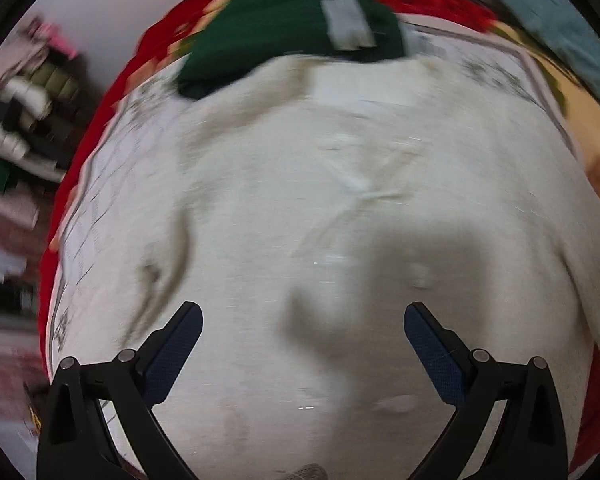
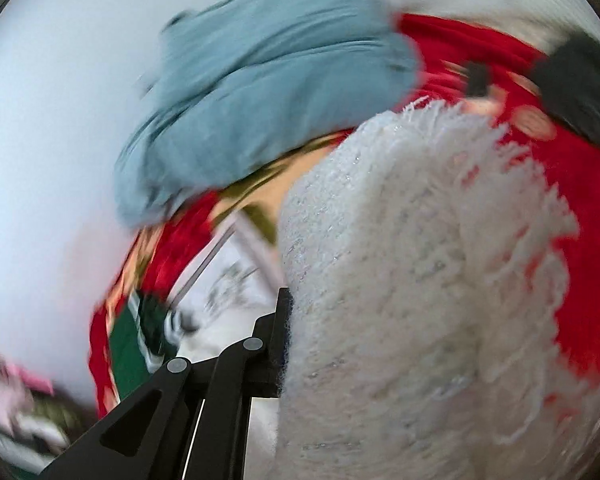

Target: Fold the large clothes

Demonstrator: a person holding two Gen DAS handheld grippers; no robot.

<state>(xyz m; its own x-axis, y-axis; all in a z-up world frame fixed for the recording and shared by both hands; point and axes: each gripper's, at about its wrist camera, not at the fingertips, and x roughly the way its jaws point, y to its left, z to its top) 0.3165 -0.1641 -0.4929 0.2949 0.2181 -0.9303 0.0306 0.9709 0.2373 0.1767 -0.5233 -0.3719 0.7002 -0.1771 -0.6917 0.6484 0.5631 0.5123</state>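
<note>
1 white fringed shawl [image 2: 400, 280] between shut jaws

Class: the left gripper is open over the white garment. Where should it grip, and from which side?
Probably the raised crease in the white garment, from above: elsewhere the fabric lies flat. The left gripper already points down, open; the right gripper pinches the fringed edge.

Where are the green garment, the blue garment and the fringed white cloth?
green garment [image 1: 276, 36], left wrist view, its middle.
blue garment [image 2: 268, 92], right wrist view, its middle folds.
fringed white cloth [image 2: 400, 280], right wrist view, its woven body.
</note>
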